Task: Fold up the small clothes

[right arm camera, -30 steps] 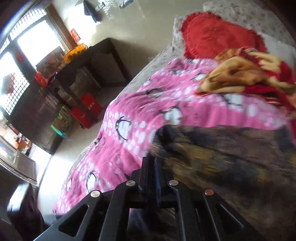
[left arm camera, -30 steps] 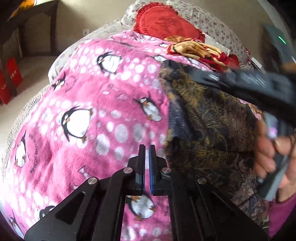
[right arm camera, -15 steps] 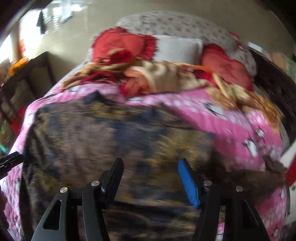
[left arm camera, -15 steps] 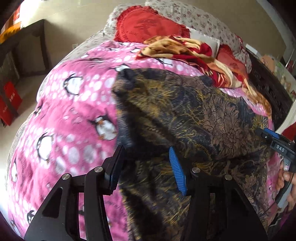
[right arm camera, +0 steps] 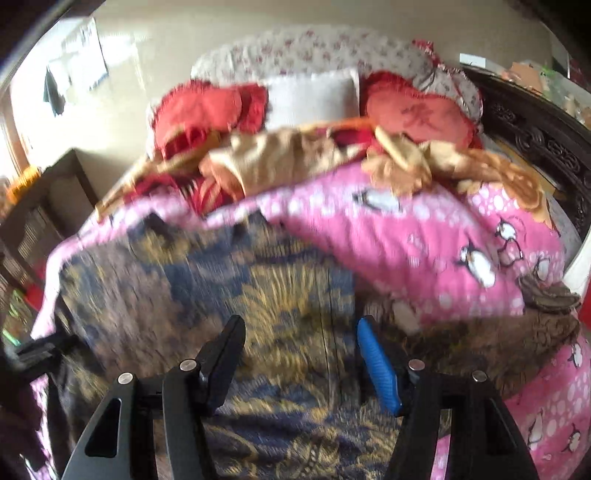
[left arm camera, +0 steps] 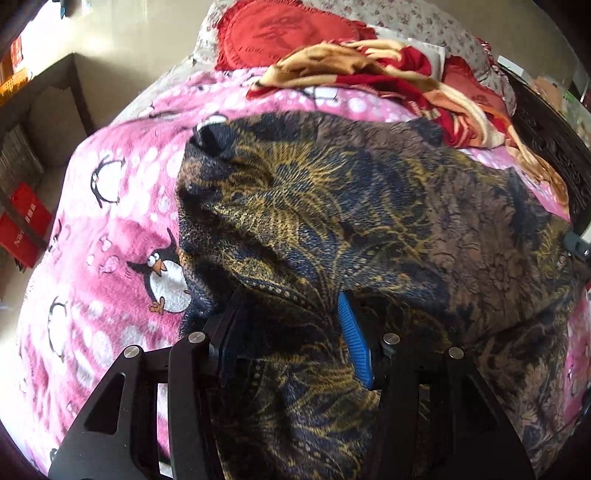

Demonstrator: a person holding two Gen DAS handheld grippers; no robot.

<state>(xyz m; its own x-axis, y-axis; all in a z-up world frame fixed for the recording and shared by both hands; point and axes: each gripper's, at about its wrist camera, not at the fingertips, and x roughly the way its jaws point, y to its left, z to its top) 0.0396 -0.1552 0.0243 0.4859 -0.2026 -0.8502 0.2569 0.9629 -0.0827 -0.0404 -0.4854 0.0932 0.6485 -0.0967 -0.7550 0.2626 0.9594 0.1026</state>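
Observation:
A dark garment (left arm camera: 362,221) with a navy, brown and gold floral print lies spread on the pink penguin blanket (left arm camera: 110,229). My left gripper (left arm camera: 288,317) is open low over the garment's near left part, with cloth bunched between its jaws. In the right wrist view the same garment (right arm camera: 207,288) is blurred; my right gripper (right arm camera: 301,343) is open just above it, empty. A fold of the pink blanket (right arm camera: 424,243) rises at its right. The tip of the left gripper (right arm camera: 40,347) shows at that view's left edge.
Red cushions (left arm camera: 284,33), a white pillow (right arm camera: 314,96) and a rumpled red and yellow cloth (left arm camera: 388,74) lie at the head of the bed. A dark carved bed frame (right arm camera: 535,136) runs along the right. A dark table (left arm camera: 40,92) and a red box (left arm camera: 22,225) stand on the floor at left.
Both grippers have opened. The right gripper released the garment's corner and swung to the right. The left gripper moved from the blanket onto the garment, which now lies spread.

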